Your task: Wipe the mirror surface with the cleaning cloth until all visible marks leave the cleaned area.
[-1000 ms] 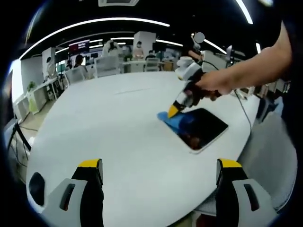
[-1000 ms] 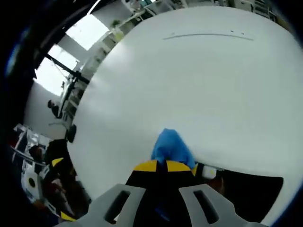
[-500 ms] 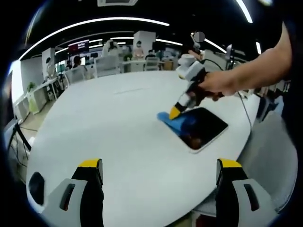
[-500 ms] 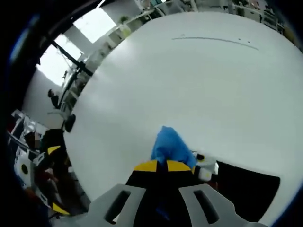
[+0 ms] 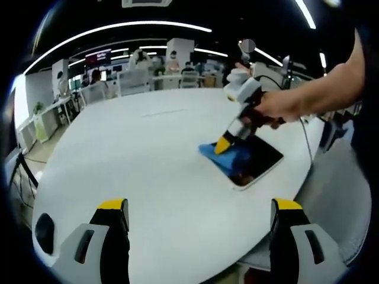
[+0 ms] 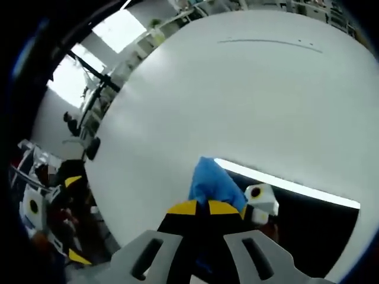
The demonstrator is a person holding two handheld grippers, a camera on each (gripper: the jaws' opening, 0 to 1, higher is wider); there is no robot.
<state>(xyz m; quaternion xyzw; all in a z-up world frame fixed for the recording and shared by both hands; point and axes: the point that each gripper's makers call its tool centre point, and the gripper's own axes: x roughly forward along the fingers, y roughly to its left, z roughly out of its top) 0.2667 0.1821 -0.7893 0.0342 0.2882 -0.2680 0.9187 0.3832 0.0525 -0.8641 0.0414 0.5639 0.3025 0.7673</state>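
A white-framed mirror lies flat on the round white table, toward its right side. A blue cleaning cloth covers the mirror's far left corner. My right gripper, held by a person's hand, is shut on the cloth and presses it down there. In the right gripper view the blue cloth sticks out past the closed yellow-tipped right gripper, lying over the dark mirror edge. My left gripper hovers open above the table's near edge, well short of the mirror.
Desks, chairs and seated people fill the office behind the table. A cable trails from the right gripper past the mirror. A faint seam line crosses the tabletop far from the mirror.
The right gripper has slid the cloth a little to the right, further onto the mirror. The left gripper has stayed put.
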